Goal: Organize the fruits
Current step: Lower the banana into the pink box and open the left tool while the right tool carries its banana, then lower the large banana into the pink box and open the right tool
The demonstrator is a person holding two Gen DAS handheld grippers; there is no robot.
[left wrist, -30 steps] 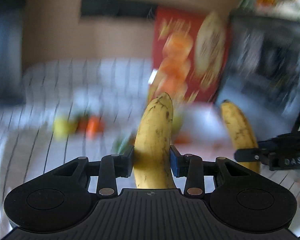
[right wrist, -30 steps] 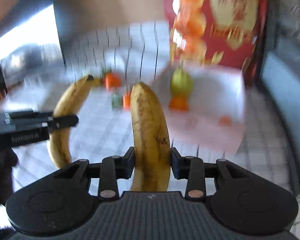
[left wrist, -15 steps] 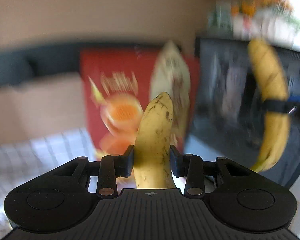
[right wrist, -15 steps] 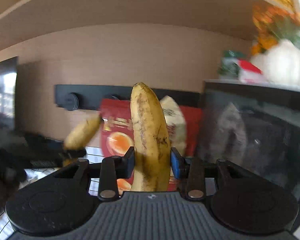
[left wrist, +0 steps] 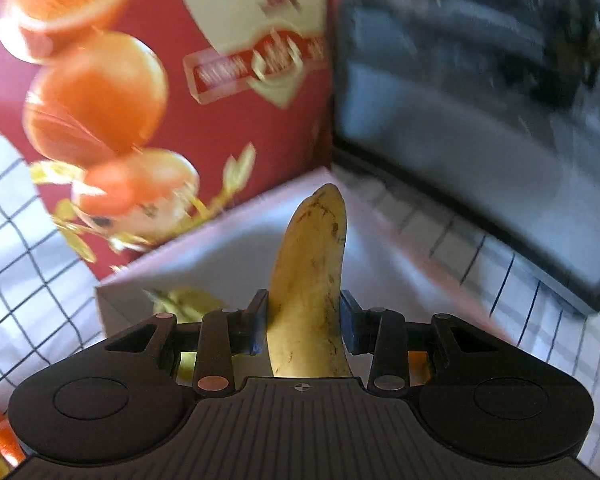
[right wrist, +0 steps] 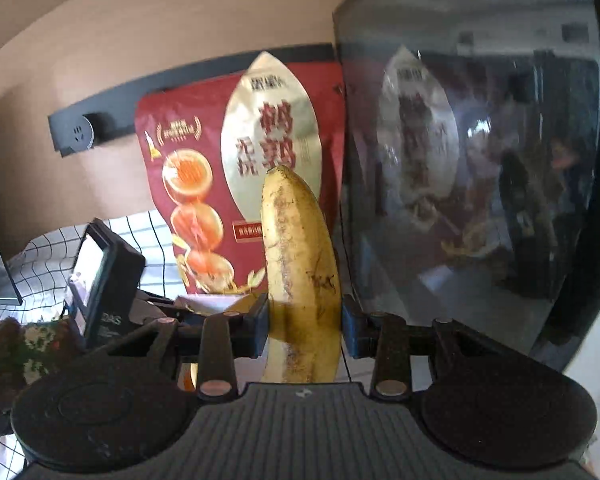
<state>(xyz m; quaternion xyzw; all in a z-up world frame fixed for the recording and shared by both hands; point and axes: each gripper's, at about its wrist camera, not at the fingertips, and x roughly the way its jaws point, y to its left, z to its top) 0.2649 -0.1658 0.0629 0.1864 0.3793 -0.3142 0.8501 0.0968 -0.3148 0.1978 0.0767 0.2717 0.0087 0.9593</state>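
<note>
Where half a second ago it faced the wall, the left gripper (left wrist: 303, 326) now tips down over the pale tray (left wrist: 236, 240), jaws clamped on a spotted banana (left wrist: 308, 280). Right gripper (right wrist: 304, 326) clamps a second banana (right wrist: 300, 264) (raised, clear of the cloth). Beyond: red snack bag (right wrist: 204, 152), dark oven (right wrist: 480, 160) right.

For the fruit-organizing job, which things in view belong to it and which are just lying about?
Part of the job:
- banana in left tool
- banana in right tool
- white box
- green fruit in it

Lying about:
- red snack bag
- dark glass appliance
- checked cloth
</note>
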